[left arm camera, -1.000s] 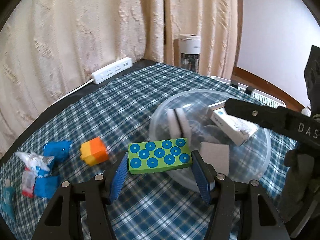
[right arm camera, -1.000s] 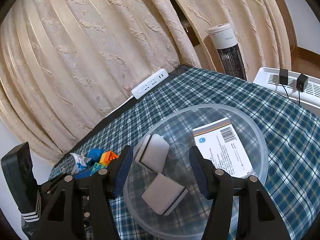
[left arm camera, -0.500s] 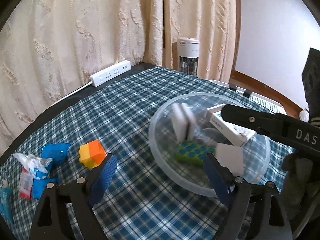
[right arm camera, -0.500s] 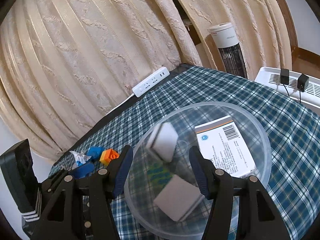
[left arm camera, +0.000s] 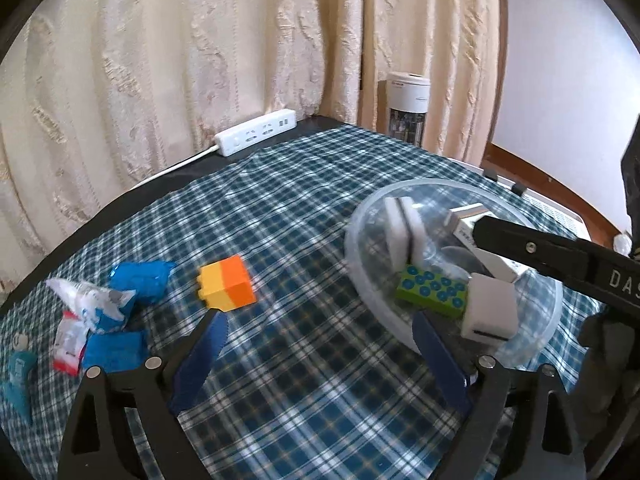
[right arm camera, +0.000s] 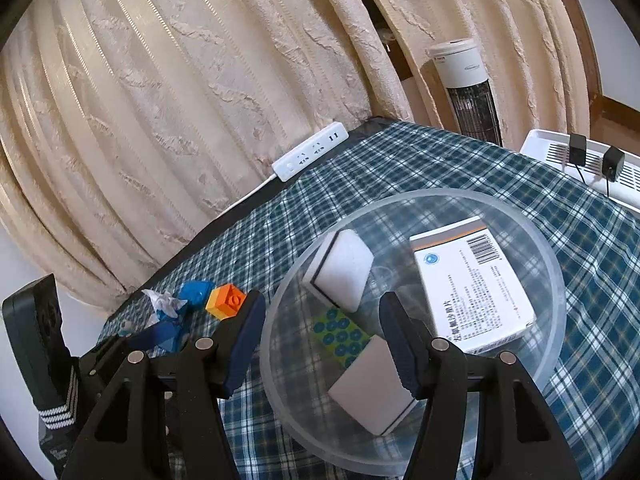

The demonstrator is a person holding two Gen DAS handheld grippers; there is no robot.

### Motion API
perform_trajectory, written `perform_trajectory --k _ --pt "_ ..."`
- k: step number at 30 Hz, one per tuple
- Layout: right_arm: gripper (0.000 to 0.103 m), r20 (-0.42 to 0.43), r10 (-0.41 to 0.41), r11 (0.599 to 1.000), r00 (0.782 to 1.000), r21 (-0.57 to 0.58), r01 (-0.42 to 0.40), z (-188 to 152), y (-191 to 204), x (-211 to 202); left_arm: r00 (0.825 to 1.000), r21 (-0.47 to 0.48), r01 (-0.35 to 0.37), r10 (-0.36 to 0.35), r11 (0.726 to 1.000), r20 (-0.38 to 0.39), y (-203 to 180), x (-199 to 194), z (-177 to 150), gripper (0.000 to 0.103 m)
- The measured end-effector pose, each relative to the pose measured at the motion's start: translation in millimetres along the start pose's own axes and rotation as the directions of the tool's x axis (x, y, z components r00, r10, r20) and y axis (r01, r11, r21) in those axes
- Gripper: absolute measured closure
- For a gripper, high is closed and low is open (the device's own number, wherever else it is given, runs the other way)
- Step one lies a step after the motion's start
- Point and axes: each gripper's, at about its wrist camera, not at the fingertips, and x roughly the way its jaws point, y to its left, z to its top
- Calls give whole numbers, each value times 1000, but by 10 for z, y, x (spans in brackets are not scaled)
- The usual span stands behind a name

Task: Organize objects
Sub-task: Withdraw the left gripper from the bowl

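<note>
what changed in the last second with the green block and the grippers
The left gripper let go of the green block, which dropped into the clear bowl between the sponges; its jaws are opening, nothing between them. The right gripper, the orange block and the wrappers stayed put.

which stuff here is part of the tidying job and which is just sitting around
Part of the job:
clear bowl
green block
two white sponges
white box
orange-yellow block
blue blocks
wrappers

Just lying about:
power strip
checked tablecloth
curtain
white heater
</note>
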Motion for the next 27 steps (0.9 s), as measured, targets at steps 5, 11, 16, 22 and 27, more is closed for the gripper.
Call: perform_trajectory --k 5,11,16,22,27 --pt "37 -2 0 1000 1000 -11 0 -23 86 13 1000 -44 -30 30 999 -5 201 -56 -53 5" --pt "36 -18 9 999 1000 -39 -10 -62 231 65 997 -86 -73 72 994 -17 430 -115 -137 4" --pt "32 -33 23 998 999 -64 -25 -103 364 108 994 -113 -109 107 988 -27 630 -158 -213 4" --pt "31 -50 38 994 998 -104 -43 -113 550 152 987 -171 -161 158 972 -36 955 -240 -324 4" --pt "31 -69 49 987 996 -148 -58 -124 745 226 982 -219 -189 186 957 -37 1191 -301 -395 4"
